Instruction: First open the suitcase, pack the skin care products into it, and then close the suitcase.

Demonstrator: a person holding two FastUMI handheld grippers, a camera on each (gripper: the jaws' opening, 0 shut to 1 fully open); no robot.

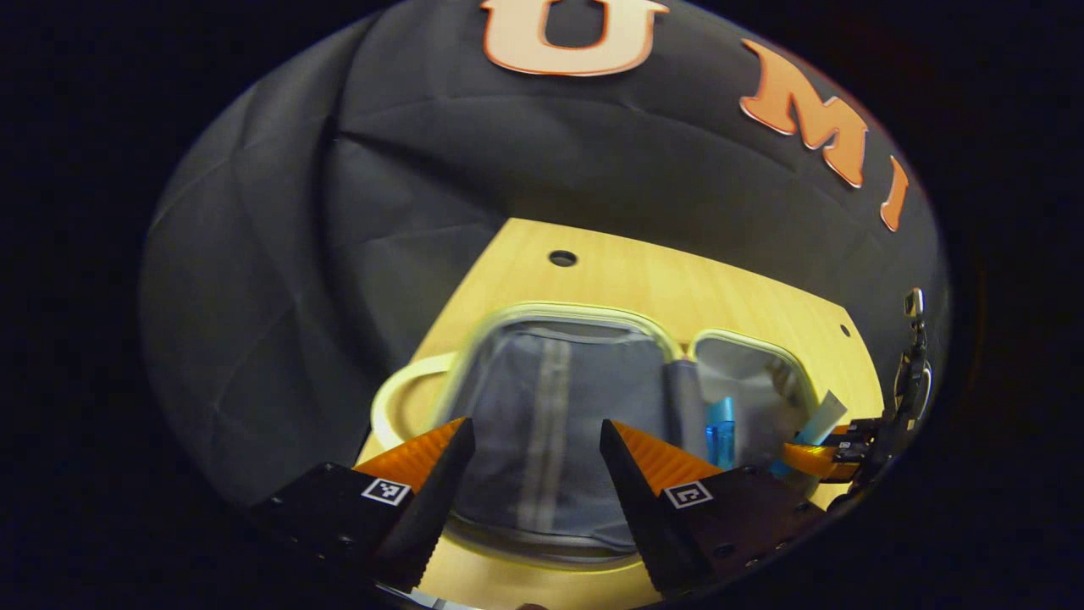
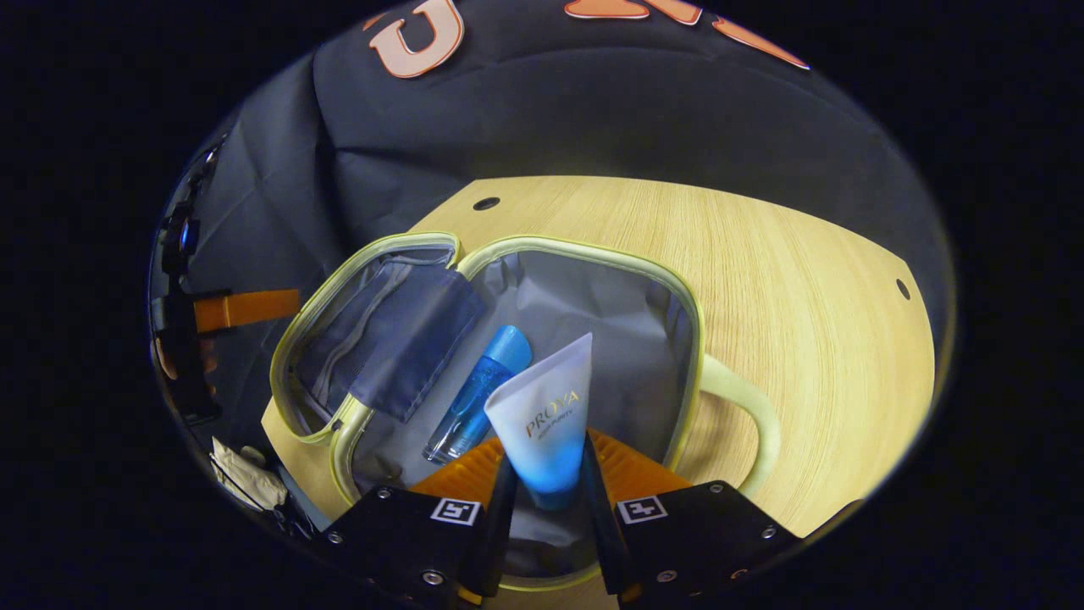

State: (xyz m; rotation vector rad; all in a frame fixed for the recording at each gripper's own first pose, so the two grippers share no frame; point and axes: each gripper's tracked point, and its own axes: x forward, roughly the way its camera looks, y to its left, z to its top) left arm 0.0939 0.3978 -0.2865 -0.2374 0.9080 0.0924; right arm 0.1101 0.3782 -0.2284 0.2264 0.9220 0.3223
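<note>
The suitcase (image 2: 690,339) lies open on the wooden table, pale-green rim, grey lining, both halves flat. A blue bottle (image 2: 478,394) lies inside the right half. My right gripper (image 2: 542,491) is shut on a white-and-blue tube (image 2: 542,415), held over that half's near edge. In the left gripper view the suitcase (image 1: 559,313) is ahead, the zipped grey lid half between the fingers. My left gripper (image 1: 535,474) is open, hovering above the lid half with nothing in it. The blue bottle (image 1: 720,432) and the tube (image 1: 826,417) appear at the right, with the right gripper (image 1: 826,462).
The wooden table (image 2: 804,280) has free surface beyond and right of the case, with small holes (image 2: 486,203) near its edges. The suitcase's handles (image 2: 754,407) stick out sideways. The black cloth wall stands behind. A hand (image 2: 246,479) and the left gripper (image 2: 246,309) show at the left.
</note>
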